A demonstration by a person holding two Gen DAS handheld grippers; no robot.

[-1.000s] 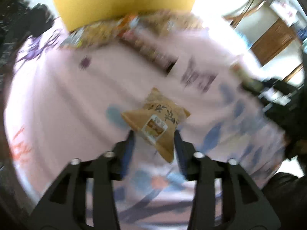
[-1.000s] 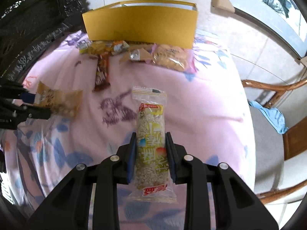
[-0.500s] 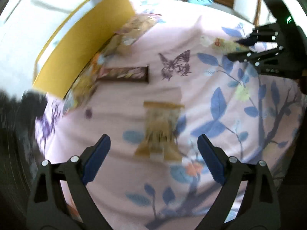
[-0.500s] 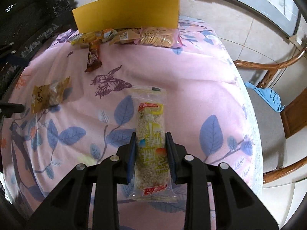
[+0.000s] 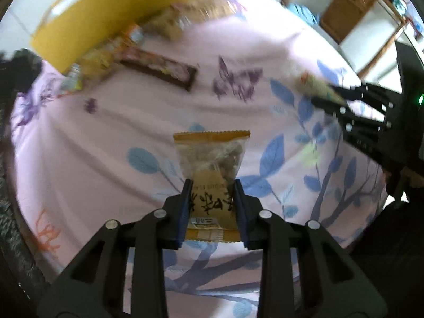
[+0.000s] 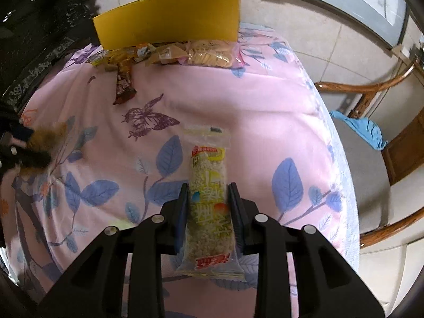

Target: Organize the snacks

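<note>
- The left claw (image 5: 212, 206) is closing on a tan crinkle-edged snack packet (image 5: 212, 175), well short of the yellow cardboard box (image 5: 122, 10); gripped low, it could slip.
- The right claw (image 6: 208, 206) pinches a clear puffed-rice bar packet (image 6: 209, 201) over the table's pink floral cloth (image 6: 238, 100), equally far from that box.

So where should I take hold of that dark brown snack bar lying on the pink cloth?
Grip the dark brown snack bar across its narrow middle, coming from above. It lies flat on the tablecloth, long and slim, with its far end against the snack pile, so the near half looks freest.
</note>
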